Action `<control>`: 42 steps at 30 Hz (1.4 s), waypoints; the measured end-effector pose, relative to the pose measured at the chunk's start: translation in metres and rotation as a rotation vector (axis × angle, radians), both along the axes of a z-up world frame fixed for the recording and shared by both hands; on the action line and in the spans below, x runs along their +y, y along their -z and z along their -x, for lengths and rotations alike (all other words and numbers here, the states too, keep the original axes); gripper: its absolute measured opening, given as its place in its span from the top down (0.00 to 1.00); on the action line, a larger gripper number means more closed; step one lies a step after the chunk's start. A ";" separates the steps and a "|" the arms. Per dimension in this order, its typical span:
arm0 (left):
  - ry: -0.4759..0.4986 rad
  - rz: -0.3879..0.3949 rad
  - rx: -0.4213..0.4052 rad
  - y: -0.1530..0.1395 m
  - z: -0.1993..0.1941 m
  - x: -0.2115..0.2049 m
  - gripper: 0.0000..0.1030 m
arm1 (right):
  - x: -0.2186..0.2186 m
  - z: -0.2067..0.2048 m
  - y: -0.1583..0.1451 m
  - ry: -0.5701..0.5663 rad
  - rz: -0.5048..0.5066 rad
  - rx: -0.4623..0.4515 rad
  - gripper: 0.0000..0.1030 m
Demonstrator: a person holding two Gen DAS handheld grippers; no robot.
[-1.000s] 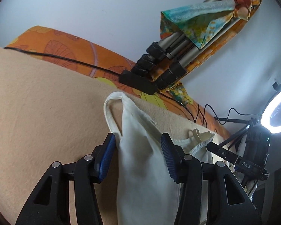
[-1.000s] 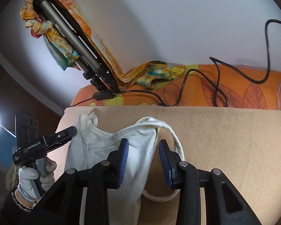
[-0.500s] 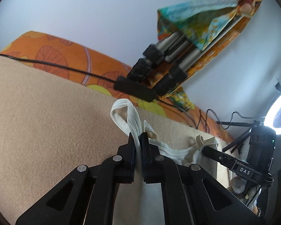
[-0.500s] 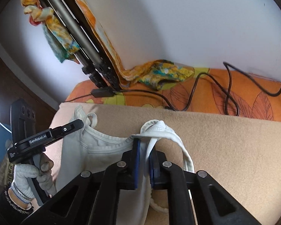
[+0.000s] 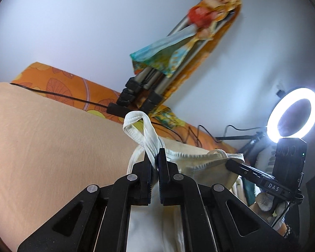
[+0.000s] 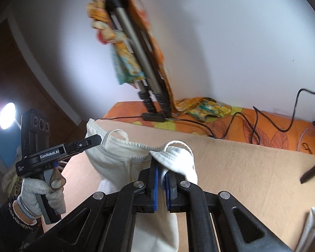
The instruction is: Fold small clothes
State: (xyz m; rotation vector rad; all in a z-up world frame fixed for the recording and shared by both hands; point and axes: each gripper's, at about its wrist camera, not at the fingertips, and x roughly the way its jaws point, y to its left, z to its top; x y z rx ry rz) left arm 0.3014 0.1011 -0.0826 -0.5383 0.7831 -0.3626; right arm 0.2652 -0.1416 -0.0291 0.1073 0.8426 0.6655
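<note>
A small white sleeveless top hangs stretched between my two grippers, lifted above the beige blanket. My left gripper is shut on one shoulder strap, whose loop sticks up past the fingers. My right gripper is shut on the other shoulder strap. In the right wrist view the top sags between the grippers, and the left gripper shows at the left, held by a gloved hand. The right gripper also shows in the left wrist view.
A folded tripod draped with a patterned scarf leans on the wall at the back. Black cables run over the orange sheet. A lit ring light stands at the right. More white cloth lies at the lower right.
Both grippers closed on the top's shoulder straps and lifted it off the blanket. Both views tilted upward.
</note>
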 end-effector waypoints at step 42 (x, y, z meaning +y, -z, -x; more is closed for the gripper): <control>0.167 -0.188 -0.057 -0.023 0.238 -0.028 0.89 | -0.049 0.262 -0.005 -0.160 0.068 -0.122 0.75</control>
